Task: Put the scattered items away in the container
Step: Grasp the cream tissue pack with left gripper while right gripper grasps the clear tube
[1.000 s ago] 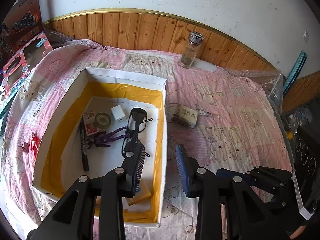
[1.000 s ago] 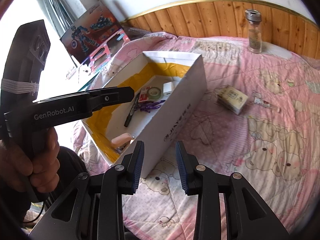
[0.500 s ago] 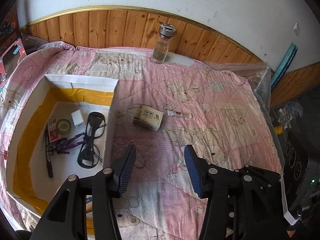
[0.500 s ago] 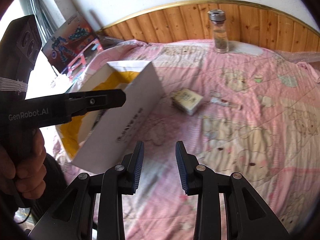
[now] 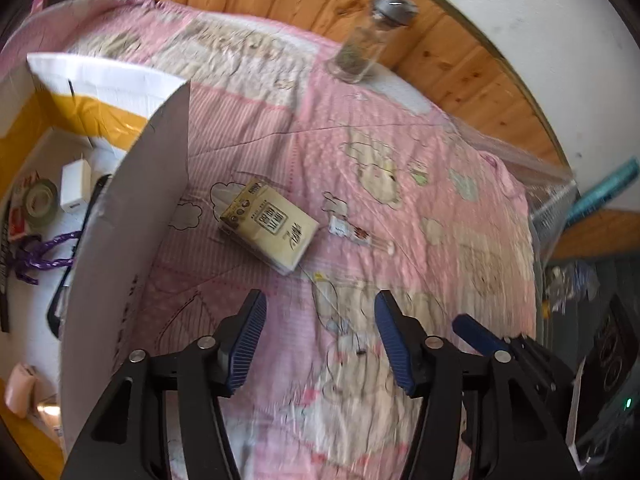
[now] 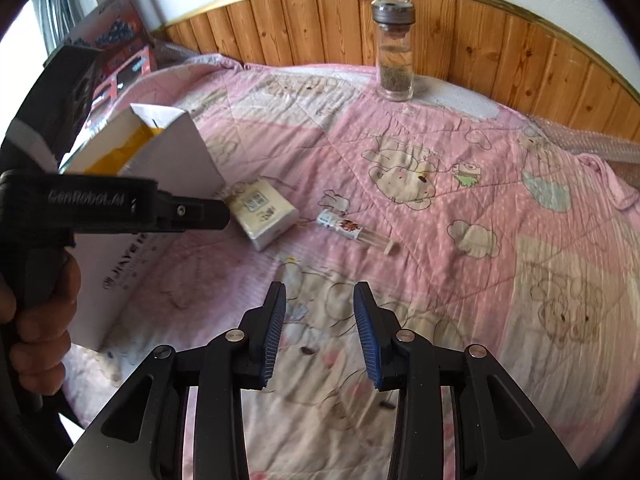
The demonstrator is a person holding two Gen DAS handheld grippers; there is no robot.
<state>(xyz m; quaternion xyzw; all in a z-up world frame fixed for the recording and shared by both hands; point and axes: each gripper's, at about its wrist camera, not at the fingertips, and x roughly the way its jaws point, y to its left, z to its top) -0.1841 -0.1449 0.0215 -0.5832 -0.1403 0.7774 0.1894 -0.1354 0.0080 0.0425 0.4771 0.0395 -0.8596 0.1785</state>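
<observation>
The small box (image 5: 270, 226) lies just beyond the empty, open left tongs (image 5: 320, 338), long axis slanting far-left to near-right; the right tongs (image 6: 319, 334), also open and empty, sit farther off.

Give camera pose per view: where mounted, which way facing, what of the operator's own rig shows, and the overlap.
Left wrist: on the left gripper, above the pink quilt, facing the wooden wall panel; box at left, right gripper's blue tip at lower right.
Right wrist: on the right gripper, facing the same panel; left gripper body and the hand holding it at left.
Shared: tissue pack, small tube, glass jar, box.
</observation>
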